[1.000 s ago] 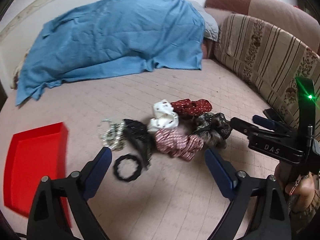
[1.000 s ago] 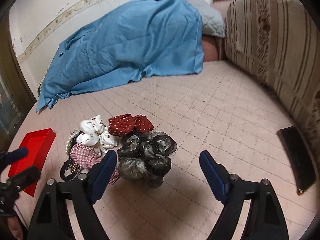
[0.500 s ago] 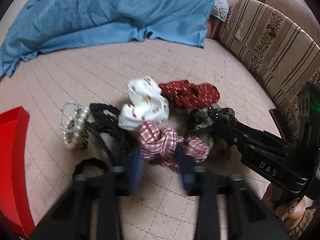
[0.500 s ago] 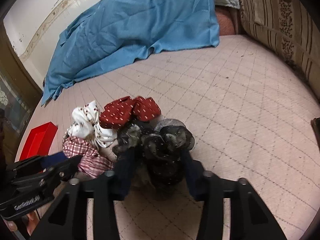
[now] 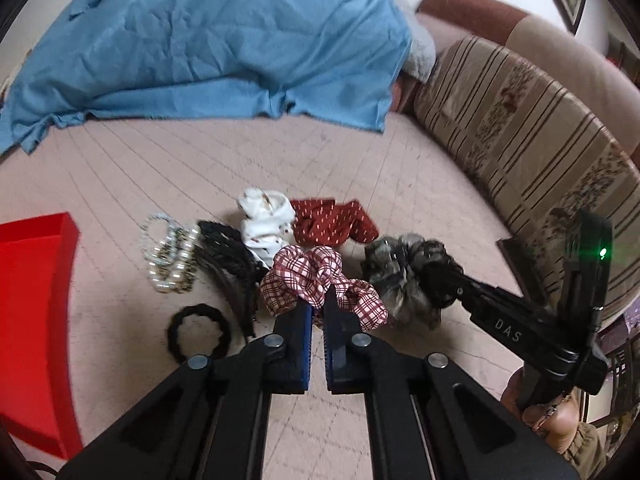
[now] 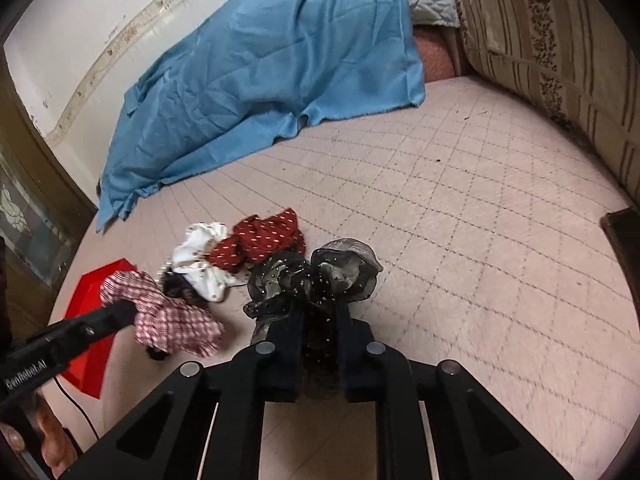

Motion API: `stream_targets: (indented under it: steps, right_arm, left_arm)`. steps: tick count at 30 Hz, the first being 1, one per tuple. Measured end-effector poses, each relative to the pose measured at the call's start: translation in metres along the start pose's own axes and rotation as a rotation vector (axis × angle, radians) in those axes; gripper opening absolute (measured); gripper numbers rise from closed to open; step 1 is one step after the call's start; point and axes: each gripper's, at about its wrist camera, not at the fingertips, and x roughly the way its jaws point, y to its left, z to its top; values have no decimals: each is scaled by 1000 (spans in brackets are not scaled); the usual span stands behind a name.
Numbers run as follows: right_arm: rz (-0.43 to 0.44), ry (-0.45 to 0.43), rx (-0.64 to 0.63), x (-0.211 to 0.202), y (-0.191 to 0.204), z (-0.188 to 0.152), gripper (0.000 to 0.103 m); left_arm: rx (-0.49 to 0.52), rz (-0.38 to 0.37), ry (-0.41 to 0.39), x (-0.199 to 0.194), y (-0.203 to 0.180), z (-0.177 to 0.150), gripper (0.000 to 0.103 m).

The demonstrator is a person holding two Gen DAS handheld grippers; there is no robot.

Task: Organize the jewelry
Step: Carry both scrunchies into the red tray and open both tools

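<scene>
The left gripper (image 5: 317,307) is being held low over the quilted pink mattress (image 5: 360,160), jaws clenched on the near edge of the red-and-white plaid scrunchie (image 5: 320,280); a fold of the fabric is being pinched between the blue pads. In the right wrist view the same plaid scrunchie (image 6: 168,312) is being seen at the tip of the left gripper (image 6: 124,312), with the rest of the fabric draped past it.

The right gripper (image 6: 318,320) is being held closed on the sheer black dotted scrunchie (image 6: 316,276), whose ruffles are being bunched between the fingers and spread out ahead of them. Whether either scrunchie is being lifted clear of the mattress cannot be told.

The remaining pieces are being left in a loose cluster on the mattress: a white printed scrunchie (image 5: 266,220) touching a dark red dotted scrunchie (image 5: 332,222); a black braided headband (image 5: 230,264) just beside a pile of pearl bracelets (image 5: 170,252); a black hair tie (image 5: 198,332) lying apart, nearer the camera. A red tray (image 5: 32,320) is being seen at the left edge, well apart from the cluster. A blue blanket (image 5: 208,40) is being seen at the far side, and a striped cushion (image 5: 520,128) along the right.
</scene>
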Motion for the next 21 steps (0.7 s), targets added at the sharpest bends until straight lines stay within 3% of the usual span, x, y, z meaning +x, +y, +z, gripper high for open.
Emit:
stream_targets:
  steps: [6, 16, 21]
  right_arm:
    - [20, -28, -32, -30, 29, -2, 14]
    - [85, -20, -212, -32, 130, 0, 14]
    - [142, 15, -274, -10, 183, -2, 14]
  left_arm:
    - [-6, 15, -68, -52, 24, -3, 4]
    - [-73, 209, -165, -120, 122, -11, 5]
    - [-145, 294, -158, -124, 180, -11, 5]
